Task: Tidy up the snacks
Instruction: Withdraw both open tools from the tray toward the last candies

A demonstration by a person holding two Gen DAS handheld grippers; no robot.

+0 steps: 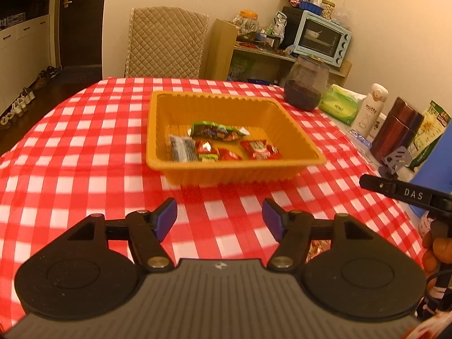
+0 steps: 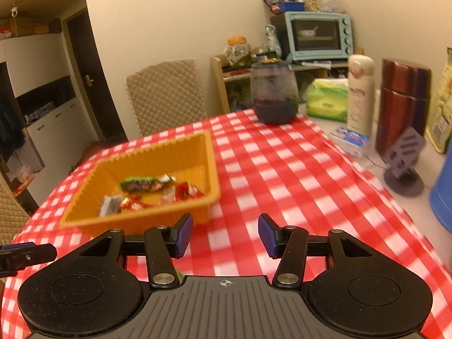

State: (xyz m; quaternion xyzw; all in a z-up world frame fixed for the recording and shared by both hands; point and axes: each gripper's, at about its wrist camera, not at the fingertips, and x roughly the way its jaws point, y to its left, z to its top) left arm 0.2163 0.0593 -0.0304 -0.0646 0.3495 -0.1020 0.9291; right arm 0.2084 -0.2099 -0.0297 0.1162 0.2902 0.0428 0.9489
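Observation:
An orange plastic tray (image 1: pixel 299 130) sits on the red-and-white checked table. It holds several snack packets: a green one (image 1: pixel 216 130), a dark one (image 1: pixel 182 148) and red ones (image 1: pixel 258 149). My left gripper (image 1: pixel 219 220) is open and empty, above the cloth just in front of the tray. The tray also shows in the right wrist view (image 2: pixel 209 152) at left with the packets (image 2: pixel 141 184) inside. My right gripper (image 2: pixel 225 237) is open and empty, to the right of the tray's near corner.
Along the table's right side stand a dark jar (image 2: pixel 274 93), a green tissue pack (image 2: pixel 327 99), a white flask (image 2: pixel 360 93), a brown canister (image 2: pixel 404 101), a grey phone stand (image 2: pixel 404 155) and a blue object (image 2: pixel 443 197). A quilted chair (image 1: pixel 166 42) stands behind the table.

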